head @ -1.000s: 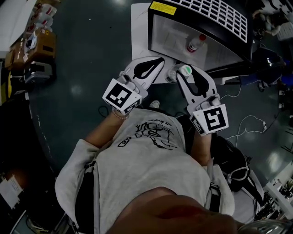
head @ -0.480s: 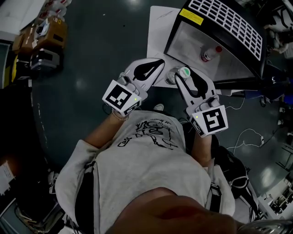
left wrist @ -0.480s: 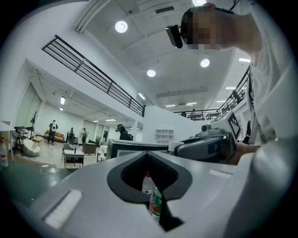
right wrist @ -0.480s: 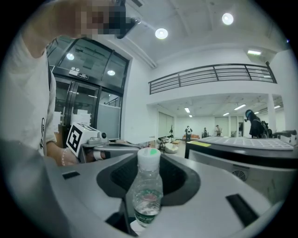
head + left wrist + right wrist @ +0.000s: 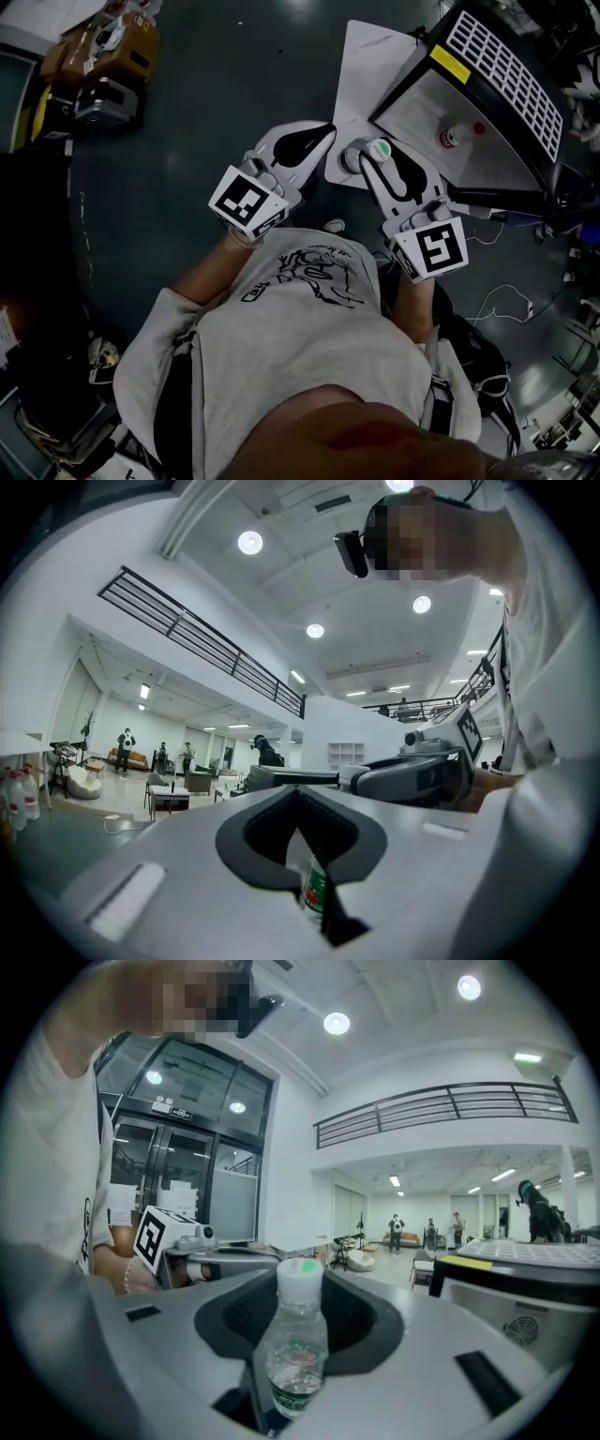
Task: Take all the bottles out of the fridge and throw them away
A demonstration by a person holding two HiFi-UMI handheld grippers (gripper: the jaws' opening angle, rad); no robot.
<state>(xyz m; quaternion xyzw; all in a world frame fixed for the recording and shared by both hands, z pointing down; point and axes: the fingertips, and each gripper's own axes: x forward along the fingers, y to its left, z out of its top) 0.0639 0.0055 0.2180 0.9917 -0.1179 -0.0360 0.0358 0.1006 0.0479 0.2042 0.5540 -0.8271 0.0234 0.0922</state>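
My right gripper [image 5: 375, 161] is shut on a clear water bottle [image 5: 296, 1349] with a green label. The bottle stands along the jaws, and its white cap [image 5: 378, 147] with a green dot is at the tips. My left gripper [image 5: 314, 141] is held beside it with its jaws nearly together. A strip of a second green-labelled bottle [image 5: 316, 892] shows in the narrow gap between them. A clear rounded part [image 5: 354, 157] shows between the two grippers. The black fridge [image 5: 506, 66] stands at upper right, with a red-capped bottle [image 5: 452, 137] inside.
A white sheet [image 5: 370, 66] lies on the dark floor beside the fridge. Brown boxes and gear [image 5: 103, 66] sit at upper left. Cables [image 5: 506, 281] trail on the floor at right. Both gripper views look out over a large hall with distant people.
In the head view the fridge and white sheet have slid rightward and away while the boxes at left came further in. Both grippers keep the same pose and hold.
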